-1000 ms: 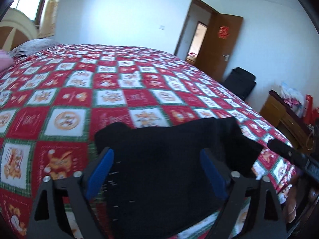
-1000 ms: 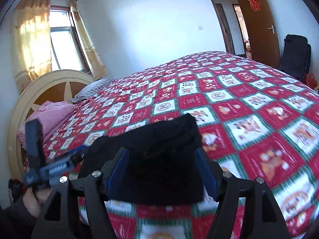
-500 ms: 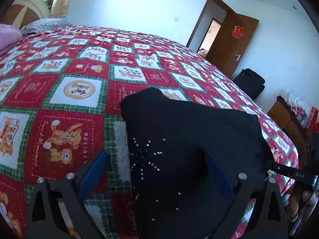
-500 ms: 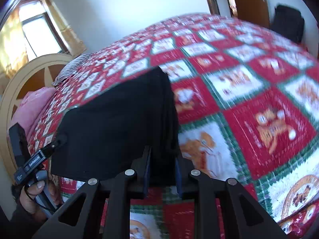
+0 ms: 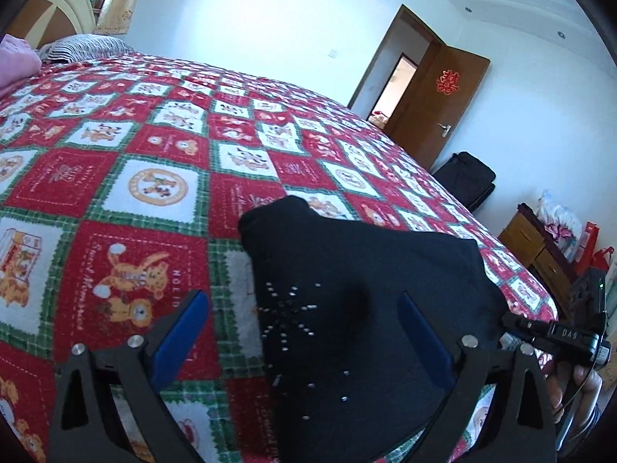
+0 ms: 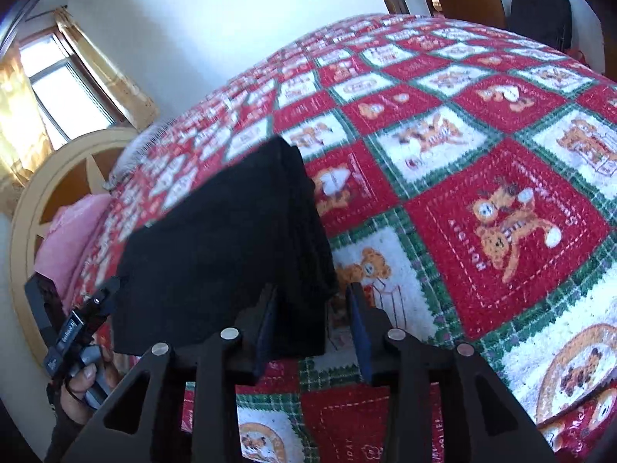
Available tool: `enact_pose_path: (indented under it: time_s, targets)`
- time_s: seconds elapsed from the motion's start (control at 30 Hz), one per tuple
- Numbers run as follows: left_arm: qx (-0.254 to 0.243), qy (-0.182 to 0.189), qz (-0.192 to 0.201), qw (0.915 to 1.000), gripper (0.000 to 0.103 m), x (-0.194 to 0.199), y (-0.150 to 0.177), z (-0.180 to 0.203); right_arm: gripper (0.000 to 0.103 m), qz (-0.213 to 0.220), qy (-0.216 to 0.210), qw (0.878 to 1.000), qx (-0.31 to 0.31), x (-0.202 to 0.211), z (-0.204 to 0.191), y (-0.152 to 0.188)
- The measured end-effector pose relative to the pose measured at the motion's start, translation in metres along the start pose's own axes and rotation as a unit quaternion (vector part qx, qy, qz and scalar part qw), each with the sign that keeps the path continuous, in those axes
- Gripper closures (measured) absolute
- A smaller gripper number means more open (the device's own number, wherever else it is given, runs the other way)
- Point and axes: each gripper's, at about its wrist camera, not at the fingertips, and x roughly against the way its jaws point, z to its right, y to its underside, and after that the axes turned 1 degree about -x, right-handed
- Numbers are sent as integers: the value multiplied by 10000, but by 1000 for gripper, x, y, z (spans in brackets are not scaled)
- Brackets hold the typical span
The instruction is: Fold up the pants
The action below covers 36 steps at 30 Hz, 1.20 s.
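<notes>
The black pants (image 5: 358,301) lie folded into a thick stack on the red, white and green quilt (image 5: 162,177), near the bed's near edge. Small studs dot the top layer. My left gripper (image 5: 304,332) is open, its blue-padded fingers (image 5: 181,332) spread wide around the stack's near end. In the right wrist view the pants (image 6: 216,254) show as a dark block. My right gripper (image 6: 314,328) is open by a narrow gap, with the stack's near right corner between its jaws.
A pink blanket (image 5: 15,65), a striped pillow (image 5: 85,44) and the round headboard (image 6: 42,196) are at the bed's head. A brown door (image 5: 443,104), a black bag (image 5: 468,179) and a wooden cabinet (image 5: 540,247) stand past the bed's right side.
My right gripper shut on the pants' right corner, then its jaws parted a little. My left gripper stayed open and moved left, around the stack.
</notes>
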Motion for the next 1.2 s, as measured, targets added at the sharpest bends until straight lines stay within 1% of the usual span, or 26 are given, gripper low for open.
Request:
enact_pose_path:
  time_s: [0.03, 0.1, 0.2, 0.27, 0.33, 0.37, 0.43, 0.53, 0.63, 0.7, 0.77, 1.0, 1.2]
  targets:
    - [-17, 4, -6, 10000, 3, -2, 0, 1, 65, 144, -10, 9999, 2, 5, 0, -1]
    - [-43, 9, -66, 10000, 3, -6, 1, 2, 65, 279, -64, 9996, 4, 10, 1, -4]
    - [-34, 5, -133, 9999, 3, -12, 2, 3, 63, 259, -240, 9994, 2, 7, -1, -8]
    - [-115, -28, -144, 9998, 3, -12, 2, 5, 58, 228, -348, 9991, 46, 0, -6, -12]
    - [-167, -55, -170, 9997, 3, -13, 2, 8, 48, 158, -404, 9990, 143, -8, -13, -17]
    - [-199, -89, -188, 9996, 3, -14, 2, 9, 48, 162, -410, 9989, 167, -11, -15, -19]
    - [-268, -135, -206, 9993, 3, -15, 3, 10, 48, 130, -382, 9990, 179, -18, -16, -21]
    - [-388, -216, -237, 9987, 3, -16, 4, 13, 48, -71, -414, 9991, 58, -33, -14, -25]
    - [-505, -286, -277, 9979, 3, -18, 5, 15, 48, -256, -353, 9990, 26, -47, -10, -25]
    - [-538, -295, -288, 9977, 3, -18, 6, 15, 48, -311, -423, 9986, -52, -51, -5, -25]
    - [-564, -300, -290, 9975, 3, -18, 6, 15, 48, -334, -528, 9979, -168, -52, -1, -25]
    - [-647, -325, -297, 9969, 2, -20, 7, 16, 48, -280, -571, 9980, -14, -52, -5, -21]
    - [-748, -352, -329, 9960, 0, -22, 8, 19, 53, -187, -586, 9981, -35, -47, -4, -19]
